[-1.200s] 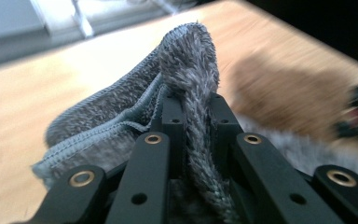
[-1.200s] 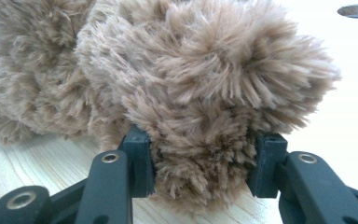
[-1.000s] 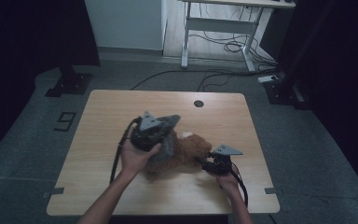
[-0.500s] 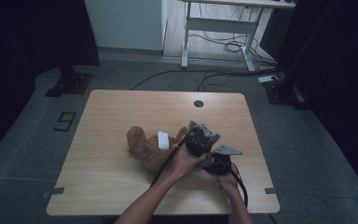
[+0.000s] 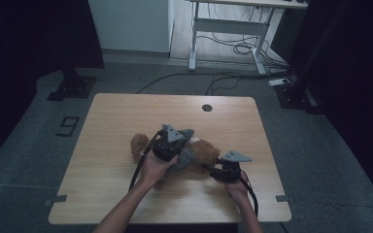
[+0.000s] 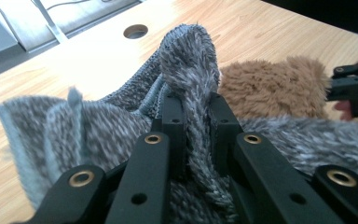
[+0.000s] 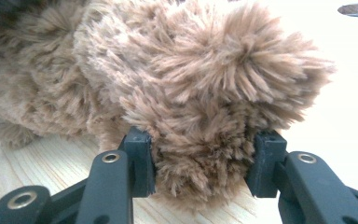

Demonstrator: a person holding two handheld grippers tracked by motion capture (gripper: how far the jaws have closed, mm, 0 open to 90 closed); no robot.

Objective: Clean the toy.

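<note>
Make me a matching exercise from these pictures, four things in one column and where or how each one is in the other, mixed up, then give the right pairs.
Things:
1. left tongs
2. right tongs
3. fluffy brown plush toy
4. round dark hole in the light wooden table top

States or places:
A. lies on the table between the two hands
B. shut on a fold of the grey knitted cloth
C. near the far edge of the table
D. clamped on a furry brown limb of the toy

Pairs: 1-B, 2-D, 3-A, 4-C
</note>
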